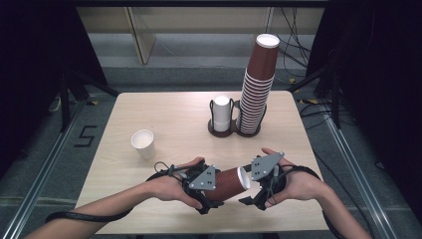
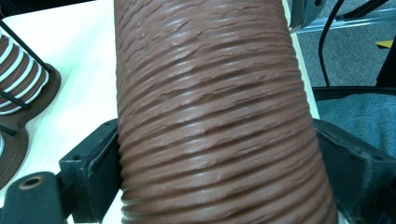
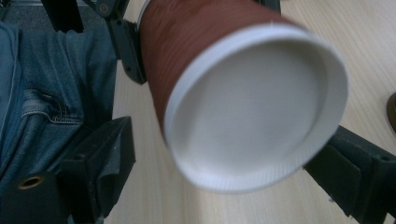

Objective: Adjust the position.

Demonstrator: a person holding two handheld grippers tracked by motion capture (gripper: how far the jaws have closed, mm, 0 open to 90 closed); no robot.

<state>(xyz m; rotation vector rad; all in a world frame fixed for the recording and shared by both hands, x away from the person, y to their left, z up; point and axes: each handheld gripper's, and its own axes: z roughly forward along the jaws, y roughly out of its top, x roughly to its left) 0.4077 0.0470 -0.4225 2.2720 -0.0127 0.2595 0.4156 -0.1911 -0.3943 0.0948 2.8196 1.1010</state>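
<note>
High view: left gripper clamped around a brown ribbed paper cup, held on its side just above the near edge of a pale wooden table. Cup's white-lidded end pointing right, toward the right gripper. Grey three-cornered plates visible on top of both grippers, black cables trailing back along the forearms.

Left gripper view: black jaws pressed against both sides of the cup's ribbed brown wall, jaws closed on it. At far left, part of a dark brown round holder with brown-and-white striped cup rims inside.

Right gripper view: white lid facing the camera, close and slightly blurred, sitting between the right gripper's two black jaws. Jaws spread wide on either side of the lid; hard to tell whether either one touches it, and nothing gripped. Blue denim fabric at the left edge, beyond the table's near edge.

Farther out on the table in the high view: a small white paper cup standing upright, left of centre, well apart from the hands. Toward the far side, right of centre, the double-ring holder carrying a short stack of white cups in its left ring and a tall, rightward-leaning stack of brown paper cups in its right ring. Grey floor and loose black cables beyond the table.
</note>
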